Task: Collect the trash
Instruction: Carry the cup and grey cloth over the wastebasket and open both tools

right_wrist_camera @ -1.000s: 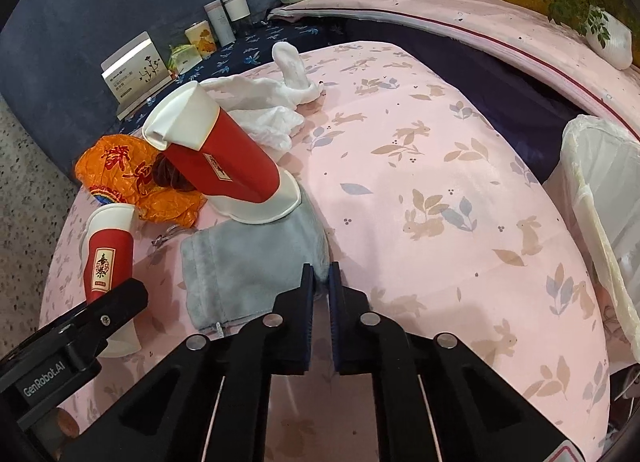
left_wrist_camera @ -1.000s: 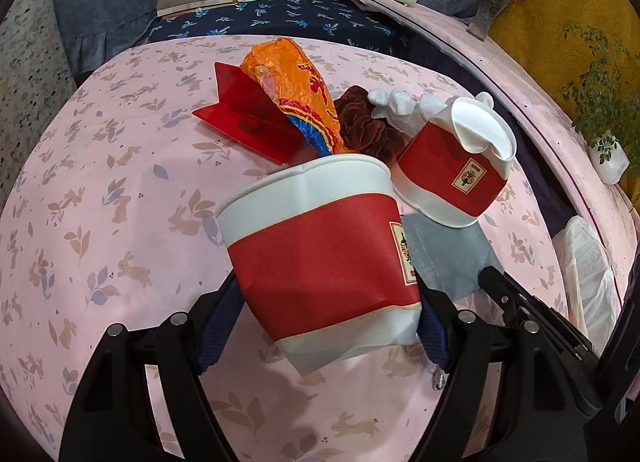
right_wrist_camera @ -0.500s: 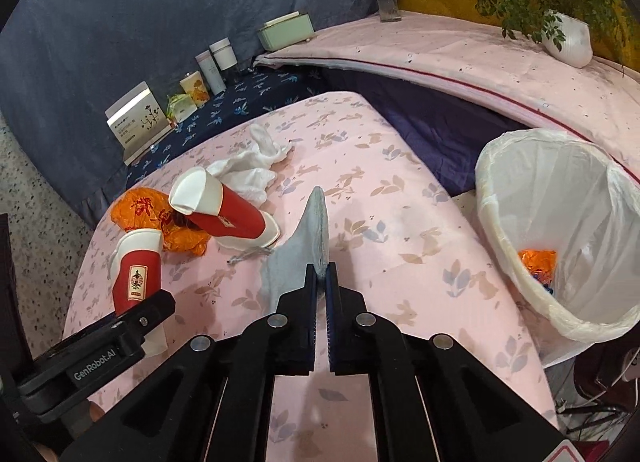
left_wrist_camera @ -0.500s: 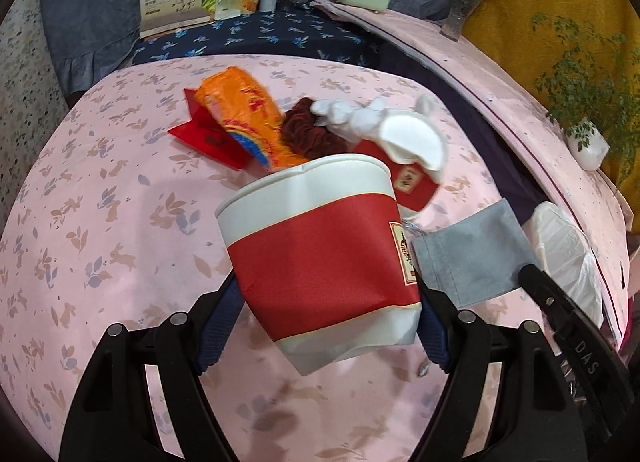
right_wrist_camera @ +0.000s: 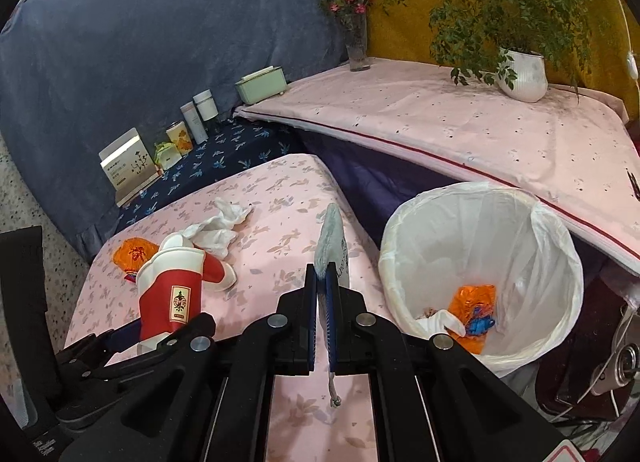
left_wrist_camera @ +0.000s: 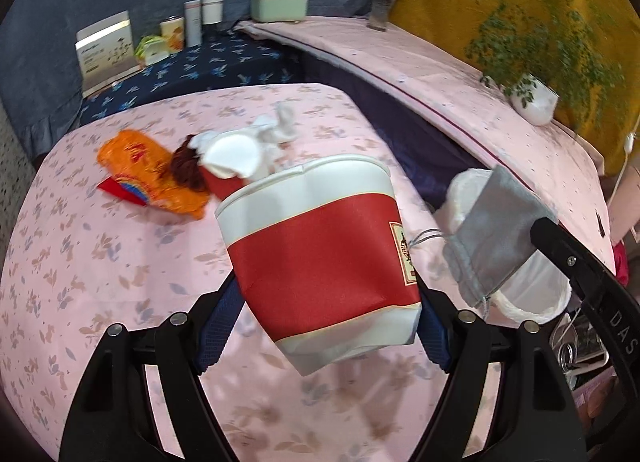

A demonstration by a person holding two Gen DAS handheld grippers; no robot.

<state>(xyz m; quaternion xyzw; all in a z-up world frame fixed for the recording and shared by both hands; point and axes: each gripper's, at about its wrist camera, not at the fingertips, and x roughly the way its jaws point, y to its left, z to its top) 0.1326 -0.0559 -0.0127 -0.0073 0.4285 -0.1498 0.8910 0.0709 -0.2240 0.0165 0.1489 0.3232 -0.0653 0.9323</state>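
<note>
Gripping a tilted red cup (left_wrist_camera: 320,246) mouth-up, left fingers (left_wrist_camera: 224,318); right fingers (right_wrist_camera: 310,318) pinch an upright grey pouch (right_wrist_camera: 330,238).

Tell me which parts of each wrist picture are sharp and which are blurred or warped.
Left wrist view: the held red cup is sharp, the orange wrapper and tablecloth are motion-smeared, and the far table's edge bows. Right wrist view: mostly crisp, including the lined bin; dark fisheye corners.

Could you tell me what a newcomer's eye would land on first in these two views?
Probably the big red-and-white paper cup gripped in the left claw, filling the middle of the left view. Next, the grey pouch pinched edge-on in the right claw, beside the white-lined trash bin at right, which already holds an orange wrapper.
</note>
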